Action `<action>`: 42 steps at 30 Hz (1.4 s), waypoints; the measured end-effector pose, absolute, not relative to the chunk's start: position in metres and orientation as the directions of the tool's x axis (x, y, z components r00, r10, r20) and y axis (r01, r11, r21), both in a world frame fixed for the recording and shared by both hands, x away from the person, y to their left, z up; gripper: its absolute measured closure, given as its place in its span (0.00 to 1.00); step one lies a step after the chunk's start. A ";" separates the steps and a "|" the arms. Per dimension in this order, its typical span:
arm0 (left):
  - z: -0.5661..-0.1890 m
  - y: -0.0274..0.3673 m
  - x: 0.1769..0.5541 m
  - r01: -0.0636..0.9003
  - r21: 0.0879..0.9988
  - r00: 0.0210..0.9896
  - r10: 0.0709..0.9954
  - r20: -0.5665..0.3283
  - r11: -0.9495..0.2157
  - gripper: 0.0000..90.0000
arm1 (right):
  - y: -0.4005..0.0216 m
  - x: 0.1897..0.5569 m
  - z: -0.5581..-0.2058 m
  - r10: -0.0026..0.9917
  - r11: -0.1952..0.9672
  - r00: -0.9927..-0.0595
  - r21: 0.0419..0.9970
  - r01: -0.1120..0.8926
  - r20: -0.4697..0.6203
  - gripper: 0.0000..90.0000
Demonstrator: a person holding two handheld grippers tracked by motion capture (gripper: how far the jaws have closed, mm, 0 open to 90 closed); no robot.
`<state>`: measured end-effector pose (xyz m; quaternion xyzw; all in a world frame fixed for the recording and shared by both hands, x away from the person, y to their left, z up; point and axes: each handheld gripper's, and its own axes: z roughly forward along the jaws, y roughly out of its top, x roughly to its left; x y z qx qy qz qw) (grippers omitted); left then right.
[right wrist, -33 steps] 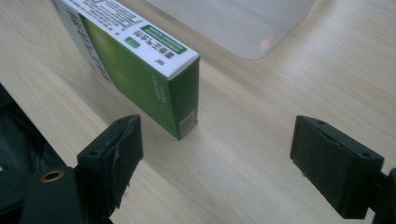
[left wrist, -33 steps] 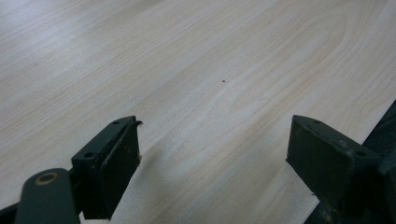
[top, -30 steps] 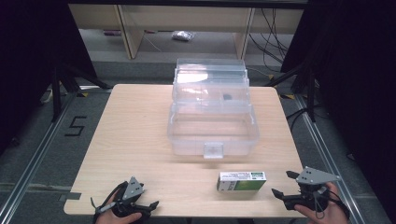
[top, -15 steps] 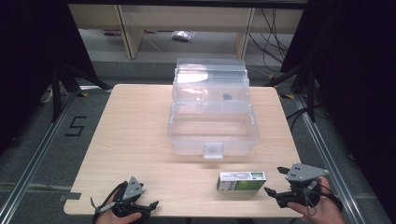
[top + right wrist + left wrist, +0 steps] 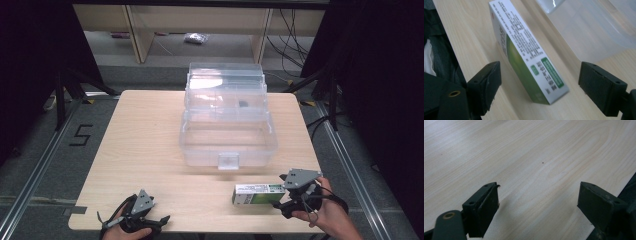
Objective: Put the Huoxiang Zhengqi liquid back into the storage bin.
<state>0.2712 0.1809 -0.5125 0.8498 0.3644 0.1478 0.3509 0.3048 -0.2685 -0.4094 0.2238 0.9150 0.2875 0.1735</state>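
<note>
Green-white carton (image 5: 259, 194) flat near table's (image 5: 150, 140) front edge, long axis parallel to it, right gripper (image 5: 539, 82) spread wide astride carton's end, left gripper (image 5: 537, 202) wide open, empty, front-left corner.

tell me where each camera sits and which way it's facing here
High view: fixed above the person's side, looking forward and down on the table, clear plastic box and carton; both hands hold the left gripper and right gripper at the bottom.
Left gripper view: rides the left gripper, looking along its open jaws at bare tabletop.
Right gripper view: rides the right gripper, open jaws straddling the carton.
Shared: carton and clear box appear in the high and right gripper views.
</note>
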 end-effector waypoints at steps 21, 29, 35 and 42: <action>-0.511 0.181 0.272 0.507 0.697 0.704 0.710 0.004 -0.507 0.18 | -0.220 0.333 -0.421 0.335 0.884 -0.927 0.395 0.249 -0.166 0.32; -0.512 0.180 0.272 0.508 0.704 0.701 0.713 -0.003 -0.497 0.18 | -0.211 0.342 -0.424 0.304 0.911 -0.942 0.332 0.245 -0.139 0.39; -0.512 0.180 0.271 0.509 0.706 0.700 0.714 -0.007 -0.492 0.18 | -0.206 0.350 -0.429 0.252 0.932 -0.961 0.296 0.209 -0.117 0.44; -0.511 0.180 0.271 0.506 0.699 0.710 0.704 -0.005 -0.506 0.18 | -0.201 0.349 -0.431 0.244 0.944 -0.963 0.257 0.209 -0.116 0.50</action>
